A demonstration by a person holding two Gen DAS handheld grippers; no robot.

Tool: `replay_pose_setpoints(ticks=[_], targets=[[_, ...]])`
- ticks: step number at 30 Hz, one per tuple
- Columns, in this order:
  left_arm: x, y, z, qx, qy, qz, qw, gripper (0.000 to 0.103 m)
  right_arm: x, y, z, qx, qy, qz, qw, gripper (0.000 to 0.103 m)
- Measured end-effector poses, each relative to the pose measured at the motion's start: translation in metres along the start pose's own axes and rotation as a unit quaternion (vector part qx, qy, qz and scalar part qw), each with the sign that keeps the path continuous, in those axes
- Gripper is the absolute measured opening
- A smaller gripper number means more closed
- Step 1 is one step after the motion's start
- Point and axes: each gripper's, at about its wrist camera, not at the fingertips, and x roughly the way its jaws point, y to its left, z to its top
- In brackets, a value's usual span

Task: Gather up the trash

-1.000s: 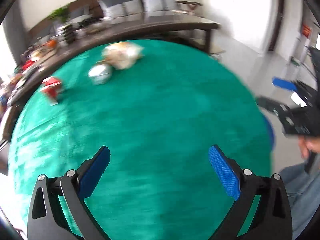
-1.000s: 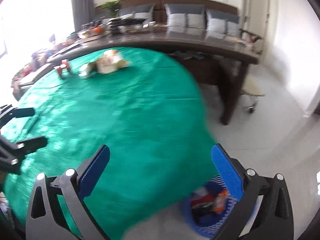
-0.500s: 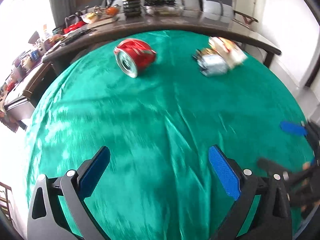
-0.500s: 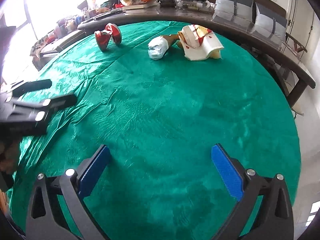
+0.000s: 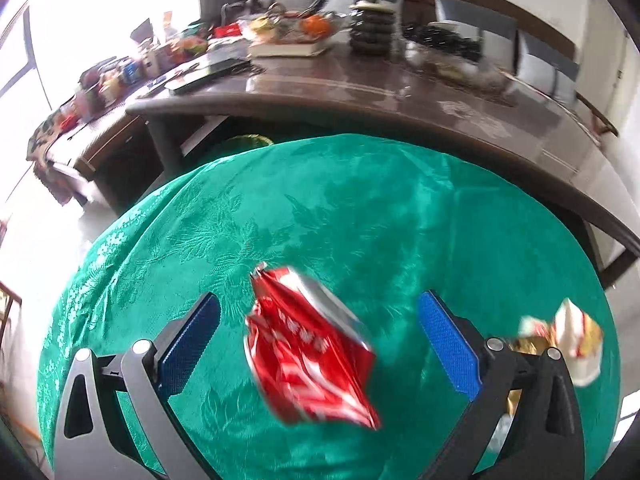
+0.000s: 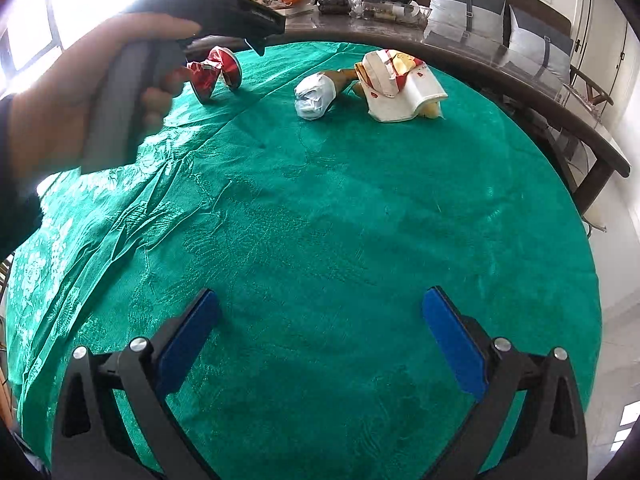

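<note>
While three pieces of trash lie uncollected, stock stands thus, by size. Table (image 6: 360, 240): round, green cloth, creased on its left side. Left gripper (image 5: 318, 344): jaws wide apart, nothing held, lowered so that the can sits in the gap between the blue pads, touching neither as far as can be told; in the right wrist view only its body and the hand (image 6: 60, 112) on its handle show. Right gripper (image 6: 320, 340): jaws equally wide, nothing held, hovering over bare cloth near the table's near edge, well apart from all trash. Carton (image 6: 400, 84): white and red, crushed, at the far side of the table. Can (image 5: 308, 356): red, crushed, far left side. Wad (image 6: 316, 96): white, crumpled, just beside the carton, with a brown scrap between them. No bin in view. Judged progress: none of the visible items is gathered; the can is next, needing only closure of the left jaws; carton and wad remain after.
</note>
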Motion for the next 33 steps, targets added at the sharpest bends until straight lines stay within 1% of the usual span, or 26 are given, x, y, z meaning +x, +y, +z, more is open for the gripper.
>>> replay_pose_setpoints(ticks=[2, 4, 6, 7, 8, 9, 10, 13, 15, 16, 17, 18, 19, 20, 21, 22, 23, 25, 26, 27, 29, 30, 33], targets=[[0.011, 0.005, 0.0, -0.013, 0.019, 0.006, 0.9997, 0.098, 0.0, 0.0, 0.0, 0.0, 0.0, 0.001, 1.0, 0.098], [0.017, 0.012, -0.005, -0.025, 0.042, -0.004, 0.9988, 0.098, 0.0, 0.0, 0.0, 0.0, 0.0, 0.0, 1.0, 0.098], [0.016, 0.018, -0.011, -0.029, 0.045, -0.013, 0.9985, 0.098, 0.001, 0.0, 0.0, 0.0, 0.0, 0.0, 1.0, 0.098], [0.012, 0.022, -0.014, -0.028, 0.035, -0.02, 0.9988, 0.097, 0.001, 0.0, 0.0, 0.0, 0.0, 0.0, 1.0, 0.098], [0.009, 0.025, -0.017, -0.027, 0.025, -0.028, 0.9989, 0.087, 0.001, 0.0, 0.0, 0.0, 0.0, 0.001, 1.0, 0.098], [0.006, 0.027, -0.018, -0.025, 0.019, -0.037, 0.9988, 0.069, 0.001, 0.0, 0.0, 0.0, 0.0, 0.001, 1.0, 0.098], [0.004, 0.03, -0.02, -0.021, 0.019, -0.053, 0.9982, 0.068, 0.001, 0.0, 0.0, 0.0, 0.0, 0.001, 1.0, 0.098], [-0.003, 0.033, -0.026, 0.004, 0.015, -0.079, 0.9968, 0.067, 0.001, -0.001, 0.0, 0.0, 0.0, 0.001, 1.0, 0.098], [-0.012, 0.036, -0.033, 0.03, 0.012, -0.109, 0.9935, 0.066, 0.001, -0.001, 0.0, 0.0, 0.0, 0.001, 1.0, 0.098], [-0.021, 0.037, -0.038, 0.052, 0.009, -0.125, 0.9907, 0.066, 0.001, -0.001, 0.0, 0.0, 0.0, 0.001, 1.0, 0.098], [-0.03, 0.039, -0.044, 0.08, 0.009, -0.146, 0.986, 0.066, 0.001, -0.001, 0.0, 0.0, 0.0, 0.001, 1.0, 0.098], [-0.039, 0.04, -0.051, 0.112, 0.012, -0.172, 0.9787, 0.067, 0.001, -0.001, 0.0, 0.0, 0.0, 0.001, 1.0, 0.098], [-0.047, 0.04, -0.058, 0.142, 0.016, -0.189, 0.9715, 0.067, 0.001, -0.001, 0.0, 0.0, 0.0, 0.001, 1.0, 0.098], [-0.056, 0.04, -0.066, 0.18, 0.019, -0.201, 0.9627, 0.067, 0.001, -0.001, 0.0, 0.0, 0.0, 0.001, 1.0, 0.098], [-0.062, 0.041, -0.074, 0.206, 0.017, -0.205, 0.9568, 0.067, 0.001, -0.001, 0.0, 0.0, 0.0, 0.001, 1.0, 0.098], [-0.071, 0.042, -0.085, 0.24, 0.017, -0.215, 0.9466, 0.067, 0.001, -0.001, 0.0, 0.0, 0.0, 0.001, 1.0, 0.098], [-0.075, 0.043, -0.092, 0.256, 0.022, -0.224, 0.9403, 0.068, 0.001, -0.001, 0.0, 0.0, 0.0, 0.001, 1.0, 0.098], [-0.079, 0.047, -0.107, 0.268, 0.029, -0.236, 0.9335, 0.068, 0.001, -0.001, 0.0, 0.0, 0.0, 0.001, 1.0, 0.098], [-0.079, 0.047, -0.113, 0.267, 0.029, -0.241, 0.9327, 0.069, 0.001, -0.001, 0.0, 0.0, 0.0, 0.001, 1.0, 0.098], [-0.078, 0.047, -0.117, 0.264, 0.029, -0.241, 0.9334, 0.079, 0.001, -0.001, 0.0, 0.0, 0.0, 0.001, 1.0, 0.098], [-0.075, 0.046, -0.126, 0.25, 0.018, -0.226, 0.9415, 0.092, 0.002, -0.001, 0.0, 0.0, 0.0, 0.001, 1.0, 0.098], [-0.072, 0.044, -0.129, 0.237, 0.014, -0.217, 0.9468, 0.093, 0.002, -0.001, 0.0, 0.0, 0.0, 0.001, 1.0, 0.098], [-0.061, 0.039, -0.128, 0.213, 0.02, -0.202, 0.9557, 0.096, 0.002, -0.001, 0.0, 0.0, 0.0, 0.001, 1.0, 0.098]])
